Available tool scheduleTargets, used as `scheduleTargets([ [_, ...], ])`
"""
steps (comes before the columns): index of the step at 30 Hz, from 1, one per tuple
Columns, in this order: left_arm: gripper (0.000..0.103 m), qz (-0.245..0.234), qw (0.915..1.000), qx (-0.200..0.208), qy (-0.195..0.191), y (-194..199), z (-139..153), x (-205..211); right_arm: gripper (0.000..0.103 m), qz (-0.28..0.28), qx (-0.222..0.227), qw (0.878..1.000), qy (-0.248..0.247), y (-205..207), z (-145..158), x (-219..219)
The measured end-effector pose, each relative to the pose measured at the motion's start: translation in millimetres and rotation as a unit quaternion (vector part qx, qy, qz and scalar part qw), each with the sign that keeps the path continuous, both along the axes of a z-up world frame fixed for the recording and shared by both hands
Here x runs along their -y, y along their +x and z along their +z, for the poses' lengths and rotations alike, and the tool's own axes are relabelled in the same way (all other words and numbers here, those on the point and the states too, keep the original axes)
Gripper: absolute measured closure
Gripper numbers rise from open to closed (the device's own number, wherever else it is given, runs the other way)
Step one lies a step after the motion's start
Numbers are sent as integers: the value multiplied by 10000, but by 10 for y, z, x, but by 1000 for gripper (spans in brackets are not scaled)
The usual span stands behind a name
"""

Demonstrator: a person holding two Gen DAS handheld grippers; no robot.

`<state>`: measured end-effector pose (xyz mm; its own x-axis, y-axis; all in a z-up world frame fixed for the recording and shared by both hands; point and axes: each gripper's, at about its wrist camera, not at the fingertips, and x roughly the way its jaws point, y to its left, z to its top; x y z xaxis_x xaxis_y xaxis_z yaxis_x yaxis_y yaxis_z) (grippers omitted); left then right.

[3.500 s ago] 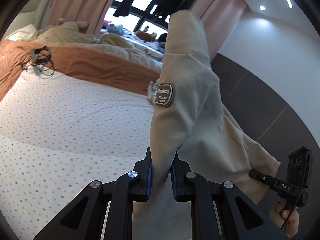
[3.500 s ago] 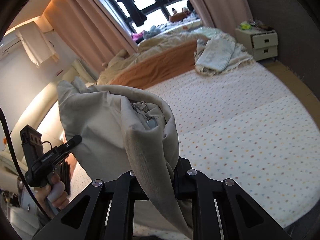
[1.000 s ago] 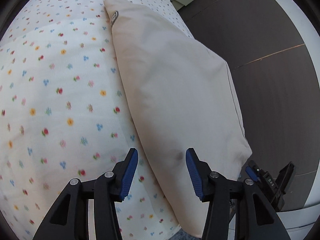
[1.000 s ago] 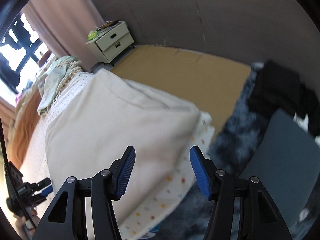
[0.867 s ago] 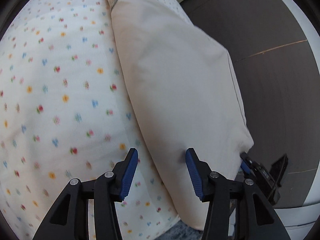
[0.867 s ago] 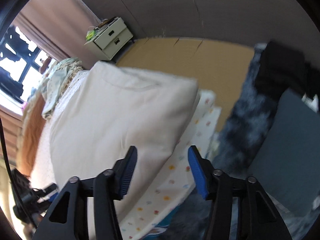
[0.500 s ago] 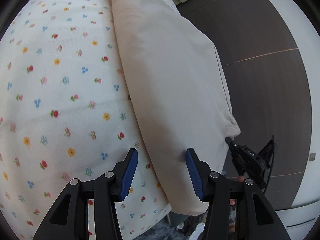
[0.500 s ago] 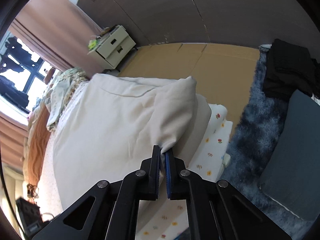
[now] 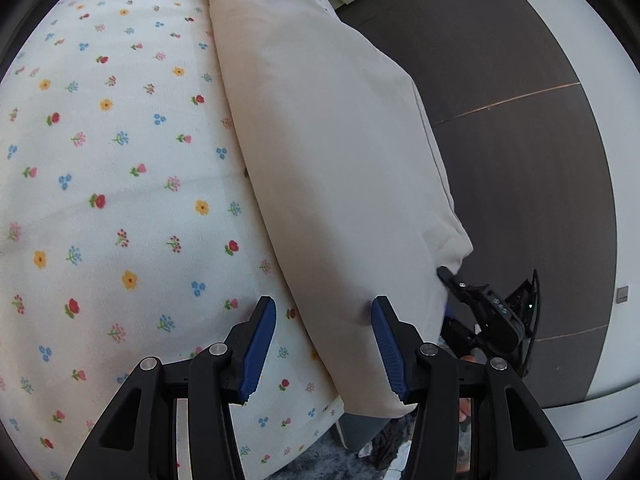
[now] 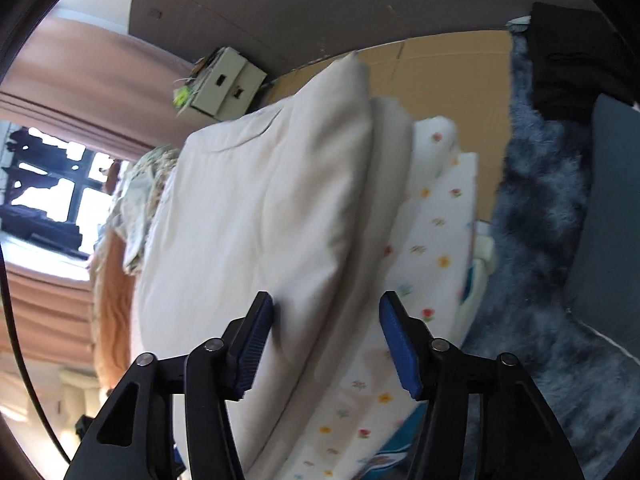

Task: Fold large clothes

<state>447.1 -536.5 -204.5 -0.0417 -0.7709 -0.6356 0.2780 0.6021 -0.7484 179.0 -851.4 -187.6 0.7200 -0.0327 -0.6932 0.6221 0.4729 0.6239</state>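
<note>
1. The folded beige garment point(image 9: 332, 168) lies along the bed point(image 9: 112, 184) edge.
2. The left gripper point(image 9: 322, 338) hovers parted, empty.
3. The right gripper point(image 10: 326, 338), jaws just reopened, straddles the raised fold unpressed.
4. Next, probably flatten or fold again.

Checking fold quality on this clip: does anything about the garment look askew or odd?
Yes. The cream garment lies along the bed's edge, and its near corner stands lifted, not flat. Both grippers' fingers are open.
</note>
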Motion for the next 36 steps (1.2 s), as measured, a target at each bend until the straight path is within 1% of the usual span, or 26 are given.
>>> scheduleTargets([
  [2, 52, -59, 9999, -77, -96, 15, -43, 12, 84, -51, -58, 9998, -190, 26, 27, -26],
  [5, 52, -58, 9995, -215, -233, 38, -92, 28, 90, -144, -158, 9993, -302, 90, 86, -36],
  [9, 52, -65, 9998, -3, -212, 1, -28, 37, 92, -343, -239, 9984, -372, 164, 168, 66],
  [13, 52, -23, 9992, 290, -272, -63, 103, -65, 91, -502, -318, 9979, -258, 185, 163, 124],
  [14, 52, -14, 9991, 345, -240, -75, 122, -90, 88, -501, -433, 9974, -290, 187, 178, 107],
  [16, 52, -20, 9989, 459, -123, -95, 146, -105, 78, -469, -596, 9965, -342, 157, 224, 44],
  [19, 52, -8, 9979, 618, 197, -114, 164, -101, 76, -333, -607, 9969, -365, 38, 299, -53],
  [20, 52, -6, 9977, 638, 242, -112, 183, -112, 73, -282, -644, 9968, -390, -13, 340, -100],
  [21, 51, -32, 9976, 658, 208, -130, 204, -132, 71, -233, -670, 9966, -417, -69, 382, -148],
  [23, 45, -58, 9970, 757, 177, -167, 266, -213, 62, -119, -645, 9967, -474, -165, 454, -237],
  [25, 33, -49, 9958, 898, 174, -238, 341, -304, 61, -8, -638, 9961, -604, -254, 553, -341],
  [28, 27, -37, 9936, 1122, 153, -315, 478, -471, 59, 166, -579, 9950, -802, -385, 738, -538],
  [30, 23, 15, 9937, 1121, 47, -334, 571, -648, 50, 226, -546, 9940, -925, -463, 842, -654],
  [31, 19, 53, 9936, 1124, 0, -348, 617, -724, 42, 255, -480, 9931, -1034, -521, 920, -743],
  [32, 18, 91, 9931, 1165, -26, -364, 675, -855, 36, 289, -418, 9925, -1113, -564, 981, -811],
  [33, 15, 137, 9923, 1226, -51, -387, 741, -934, 32, 320, -358, 9920, -1168, -603, 1041, -895],
  [35, 9, 234, 9909, 1321, -112, -441, 882, -1076, 16, 363, -240, 9915, -1223, -682, 1136, -1025],
  [36, 6, 281, 9899, 1381, -161, -472, 964, -1178, 12, 386, -182, 9912, -1251, -718, 1179, -1106],
])
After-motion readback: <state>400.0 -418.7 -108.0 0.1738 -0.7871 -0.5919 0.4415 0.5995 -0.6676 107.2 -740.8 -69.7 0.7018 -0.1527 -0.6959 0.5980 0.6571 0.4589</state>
